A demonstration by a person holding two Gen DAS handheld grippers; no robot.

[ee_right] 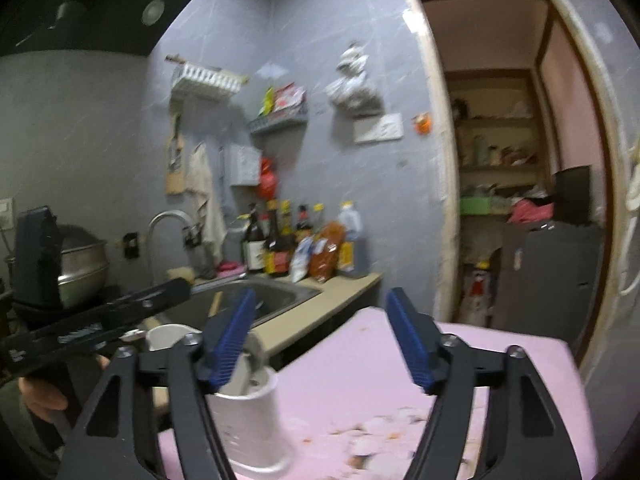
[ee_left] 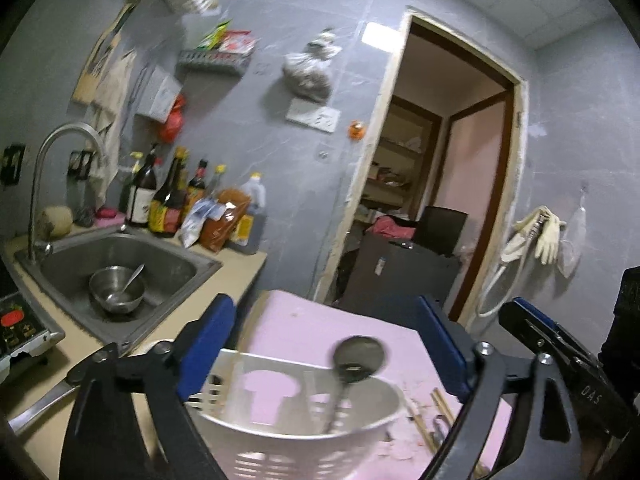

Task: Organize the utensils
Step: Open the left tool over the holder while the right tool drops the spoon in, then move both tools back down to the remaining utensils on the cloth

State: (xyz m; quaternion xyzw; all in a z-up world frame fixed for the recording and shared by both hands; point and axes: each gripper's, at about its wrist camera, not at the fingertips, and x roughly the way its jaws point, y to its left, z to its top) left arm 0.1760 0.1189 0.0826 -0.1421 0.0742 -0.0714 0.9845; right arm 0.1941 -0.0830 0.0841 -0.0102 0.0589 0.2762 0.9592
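A white slotted utensil holder (ee_left: 304,428) stands on the pink table top (ee_left: 320,320), just below and between my left gripper's (ee_left: 328,344) wide-open blue pads. A metal spoon (ee_left: 352,364) stands in it, bowl up. Wooden chopsticks (ee_left: 442,408) lie on the table to its right. In the right wrist view the same holder (ee_right: 248,420) stands behind the left finger of my right gripper (ee_right: 324,340), which is open and empty above the pink table (ee_right: 360,368). The other gripper shows at the left edge there.
A steel sink (ee_left: 120,264) with a metal bowl and spoon (ee_left: 116,288) lies left of the table, with a tap (ee_left: 60,160) and sauce bottles (ee_left: 168,200) behind. A stove panel (ee_left: 16,324) is at far left. An open doorway (ee_left: 432,200) is ahead.
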